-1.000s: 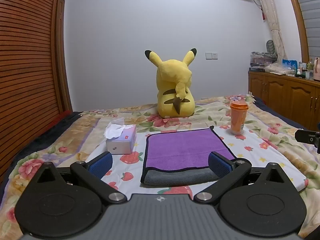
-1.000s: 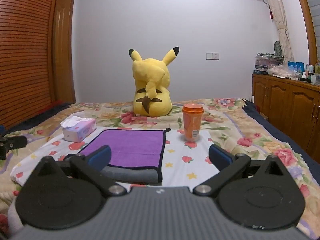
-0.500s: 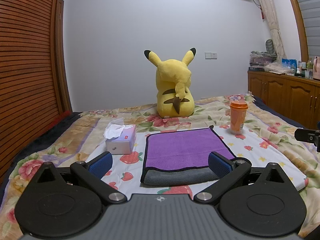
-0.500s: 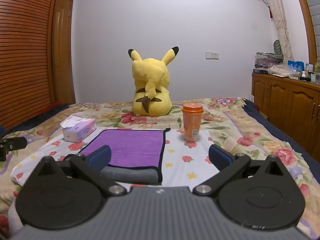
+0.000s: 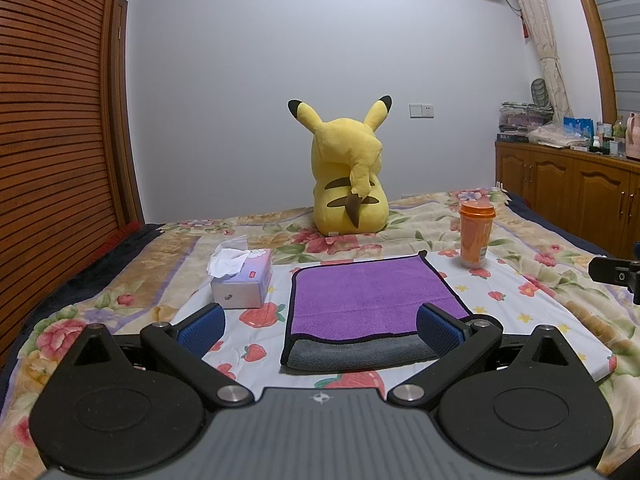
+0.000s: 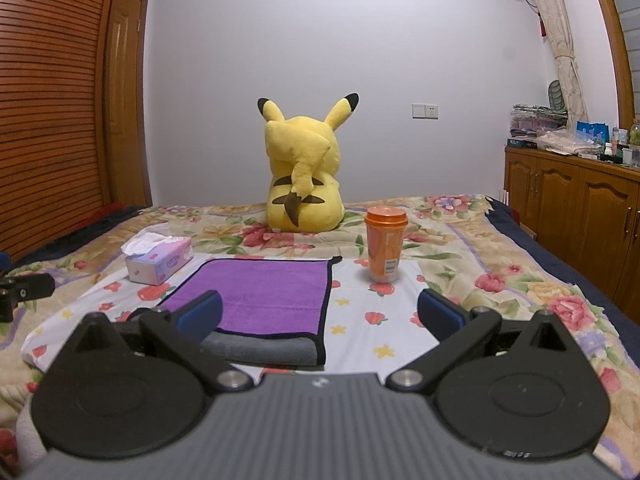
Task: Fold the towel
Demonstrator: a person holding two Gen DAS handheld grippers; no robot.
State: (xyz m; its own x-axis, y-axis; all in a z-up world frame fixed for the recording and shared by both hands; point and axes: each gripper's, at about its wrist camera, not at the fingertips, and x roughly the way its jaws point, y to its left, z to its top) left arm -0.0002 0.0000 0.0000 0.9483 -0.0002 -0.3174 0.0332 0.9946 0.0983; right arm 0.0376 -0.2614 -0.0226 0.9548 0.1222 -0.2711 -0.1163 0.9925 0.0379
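Note:
A purple towel (image 5: 368, 292) with a black border lies flat on the bed, folded over so its grey underside (image 5: 360, 354) shows along the near edge. It also shows in the right wrist view (image 6: 264, 296), left of centre. My left gripper (image 5: 320, 326) is open and empty, hovering just in front of the towel's near edge. My right gripper (image 6: 320, 314) is open and empty, in front of the towel's near right corner. Neither gripper touches the towel.
A tissue box (image 5: 244, 280) stands left of the towel. An orange cup (image 5: 476, 236) stands at its far right corner. A yellow plush toy (image 5: 348, 184) sits behind. The floral bedspread (image 5: 540, 280) surrounds them. Wooden cabinets (image 6: 576, 216) line the right wall.
Both grippers have stayed almost still, with only a slight drift. The towel has not moved.

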